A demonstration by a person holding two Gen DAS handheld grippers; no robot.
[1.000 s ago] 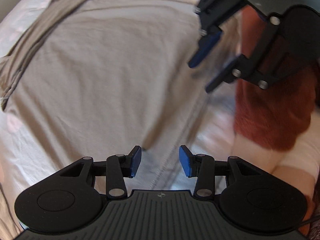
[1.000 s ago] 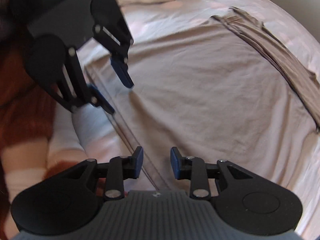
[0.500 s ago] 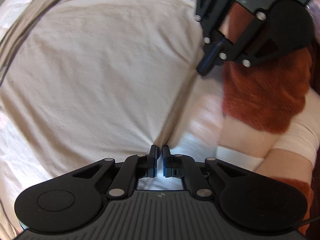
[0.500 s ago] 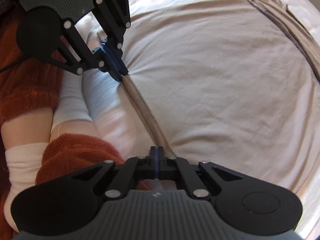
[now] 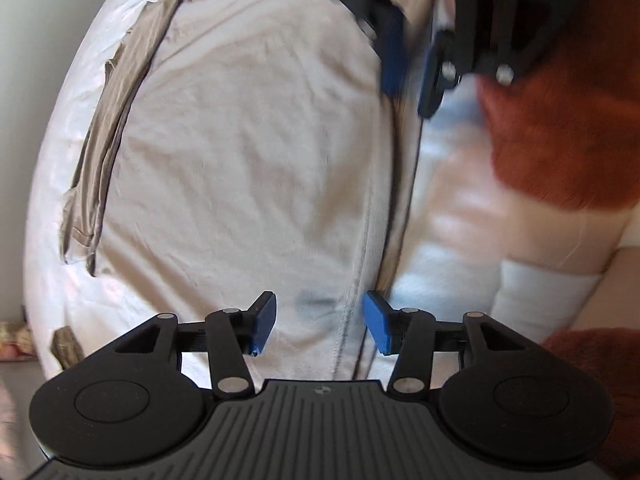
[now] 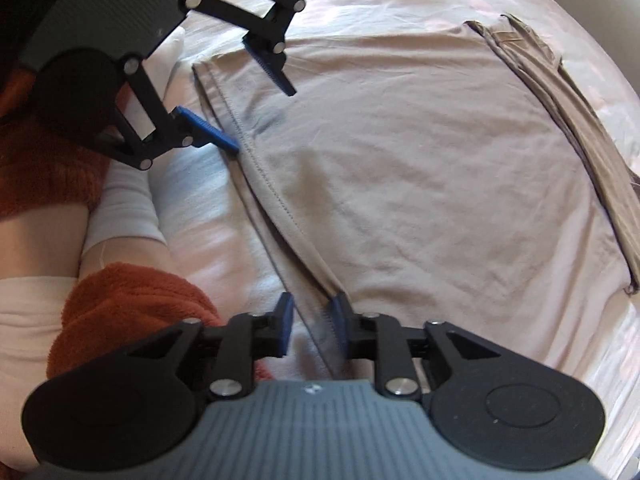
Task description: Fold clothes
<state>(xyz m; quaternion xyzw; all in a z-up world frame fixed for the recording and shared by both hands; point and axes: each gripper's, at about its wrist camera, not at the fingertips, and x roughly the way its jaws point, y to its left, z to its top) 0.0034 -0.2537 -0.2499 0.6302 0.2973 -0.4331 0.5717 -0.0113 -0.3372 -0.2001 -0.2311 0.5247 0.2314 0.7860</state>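
On the bed sheet [image 6: 224, 208] a big beige shirt [image 6: 420, 168] lies flat, with its stitched hem running from about 6 o'clock up to 11 o'clock in the right wrist view. Half a second ago both grippers were pinched shut on this hem, one at each end. Now both have let go. The left gripper [image 5: 319, 322] is opening, and its blue pads stand apart with the hem lying loose between them and touching neither. The right gripper [image 6: 310, 326] is opening too, less wide, and the hem edge runs down between its pads; the cloth looks free there as well. The shirt looks smoother than before, so I think the tug was to pull the bottom edge straight. That job seems done. A darker brown strip of cloth [image 6: 572, 128] lies along the far side at about 2 o'clock. The folding itself is yet to come.
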